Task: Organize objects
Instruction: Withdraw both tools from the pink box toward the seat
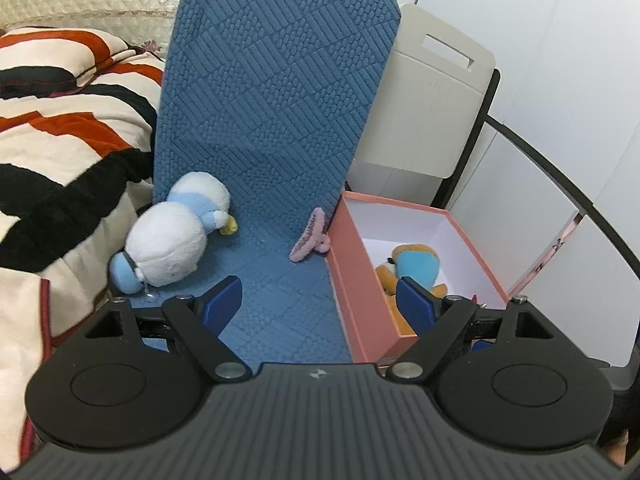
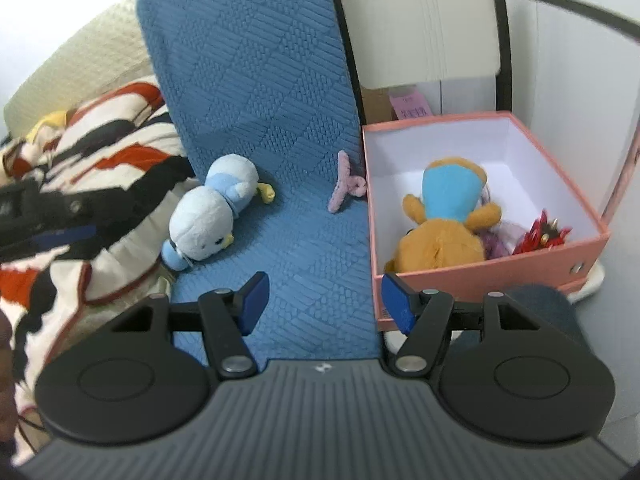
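A white and light-blue plush penguin (image 1: 172, 232) (image 2: 212, 216) lies on the blue textured mat (image 1: 276, 300) (image 2: 304, 264), at its left side. A pink hair claw (image 1: 310, 236) (image 2: 346, 186) lies on the mat against the pink box (image 1: 360, 280) (image 2: 492, 276). Inside the box lie an orange plush in a blue shirt (image 1: 412, 264) (image 2: 448, 216) and a red spiky item (image 2: 540, 236). My left gripper (image 1: 320, 304) is open and empty above the mat's near part. My right gripper (image 2: 324, 300) is open and empty, near the box's front corner. The left gripper also shows blurred at the left edge of the right wrist view (image 2: 44, 216).
A striped red, black and cream blanket (image 1: 60, 140) (image 2: 100, 168) lies left of the mat. A beige folding panel (image 1: 424, 100) stands behind the box. White walls (image 1: 560, 60) rise at the right. The blue mat runs up as a backrest.
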### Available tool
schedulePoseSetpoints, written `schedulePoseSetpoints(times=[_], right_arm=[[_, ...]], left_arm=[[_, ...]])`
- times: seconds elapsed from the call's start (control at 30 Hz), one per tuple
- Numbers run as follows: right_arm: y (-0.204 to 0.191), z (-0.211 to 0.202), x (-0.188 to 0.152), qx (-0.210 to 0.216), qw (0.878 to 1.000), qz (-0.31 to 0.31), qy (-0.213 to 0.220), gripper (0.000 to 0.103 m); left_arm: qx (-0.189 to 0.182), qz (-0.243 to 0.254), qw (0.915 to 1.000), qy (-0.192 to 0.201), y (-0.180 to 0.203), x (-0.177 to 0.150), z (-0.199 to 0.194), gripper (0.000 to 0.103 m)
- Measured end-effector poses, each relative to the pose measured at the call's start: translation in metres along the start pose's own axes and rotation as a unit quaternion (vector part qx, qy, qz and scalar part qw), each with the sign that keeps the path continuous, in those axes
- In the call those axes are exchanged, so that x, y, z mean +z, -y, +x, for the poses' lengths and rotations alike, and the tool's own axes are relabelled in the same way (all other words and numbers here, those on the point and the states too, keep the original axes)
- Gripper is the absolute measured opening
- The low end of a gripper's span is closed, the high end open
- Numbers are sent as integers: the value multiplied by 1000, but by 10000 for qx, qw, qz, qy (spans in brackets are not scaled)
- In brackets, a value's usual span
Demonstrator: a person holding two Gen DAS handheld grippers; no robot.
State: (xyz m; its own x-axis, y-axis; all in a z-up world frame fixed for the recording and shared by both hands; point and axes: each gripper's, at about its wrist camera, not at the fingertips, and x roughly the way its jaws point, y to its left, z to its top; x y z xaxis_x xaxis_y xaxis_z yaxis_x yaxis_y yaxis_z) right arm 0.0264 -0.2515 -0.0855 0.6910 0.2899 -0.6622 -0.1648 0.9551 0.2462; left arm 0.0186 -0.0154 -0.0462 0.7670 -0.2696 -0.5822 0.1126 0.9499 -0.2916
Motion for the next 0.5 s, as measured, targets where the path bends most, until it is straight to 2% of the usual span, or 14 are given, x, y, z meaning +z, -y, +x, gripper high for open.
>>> schedulePoseSetpoints(times=[0.3,0.4,0.5], right_arm=[[-10,25,-7,3,9999,54,-89,66],[-10,40,-7,-15,9999,39,-162,67],[-10,57,-7,-29,9997,-44,-244,67]], left_arm=[[97,-53,9999,31,-21,-6,11,88],[169,284,9993,192,-17,-10,22,91],[305,304,9988,225,-18,-9,39,93]])
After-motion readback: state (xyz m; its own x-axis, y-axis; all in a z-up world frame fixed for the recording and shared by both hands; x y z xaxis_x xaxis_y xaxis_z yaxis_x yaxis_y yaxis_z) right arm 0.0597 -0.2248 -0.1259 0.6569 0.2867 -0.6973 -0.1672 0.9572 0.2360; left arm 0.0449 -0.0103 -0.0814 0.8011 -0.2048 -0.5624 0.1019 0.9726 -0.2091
